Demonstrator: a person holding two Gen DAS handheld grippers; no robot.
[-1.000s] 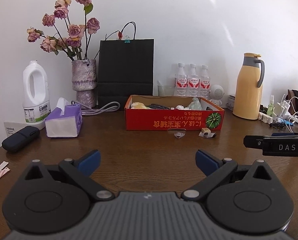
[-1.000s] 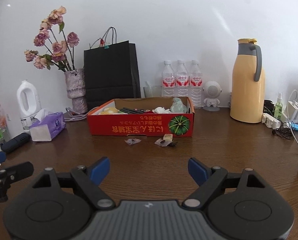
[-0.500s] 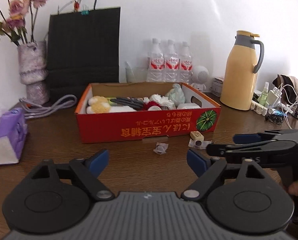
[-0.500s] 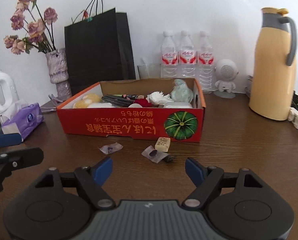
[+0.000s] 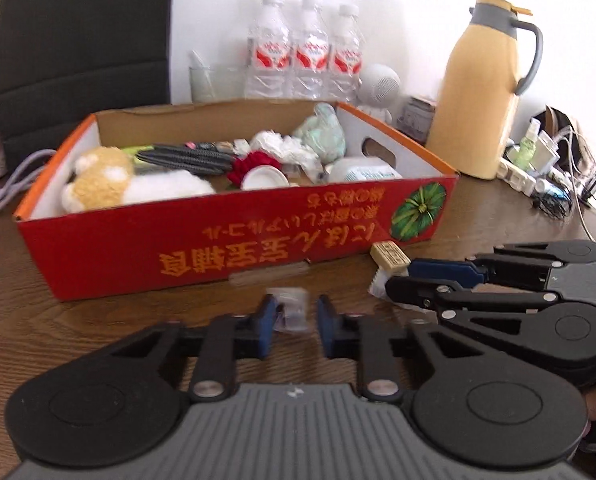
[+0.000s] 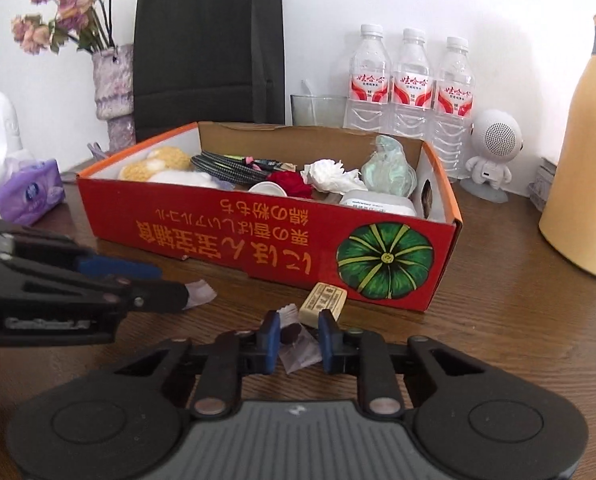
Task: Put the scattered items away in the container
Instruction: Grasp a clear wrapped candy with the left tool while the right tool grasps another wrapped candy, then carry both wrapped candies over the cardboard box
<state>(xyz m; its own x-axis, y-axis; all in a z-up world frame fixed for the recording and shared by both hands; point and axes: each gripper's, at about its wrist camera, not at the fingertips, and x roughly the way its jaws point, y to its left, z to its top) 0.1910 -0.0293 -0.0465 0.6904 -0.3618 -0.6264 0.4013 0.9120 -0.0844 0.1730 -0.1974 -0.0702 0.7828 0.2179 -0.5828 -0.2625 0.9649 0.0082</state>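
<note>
The red cardboard box (image 5: 238, 248) holds a plush toy, cables, tissue and other bits. In front of it a clear wrapper (image 5: 292, 308) lies between my left gripper's (image 5: 296, 326) closing jaws, with a small gap still showing at the right pad. My right gripper (image 6: 298, 338) is closing too. A crumpled wrapper with a dark sweet (image 6: 298, 346) fills the space between its pads. A beige block (image 6: 323, 304) rests just beyond it against the box (image 6: 258, 236). From the right wrist view, the left gripper (image 6: 178, 288) comes in from the left at table height.
A yellow thermos (image 5: 481, 92), three water bottles (image 6: 411, 80), a glass, a white round speaker (image 6: 493, 148) and a black paper bag (image 6: 206, 52) stand behind the box. A purple tissue pack (image 6: 26, 196) sits at the left. Chargers and cables (image 5: 545, 176) lie at the right.
Both grippers have moved forward and down to the table in front of the box. Their jaws have narrowed from wide open to close around the two wrappers.
</note>
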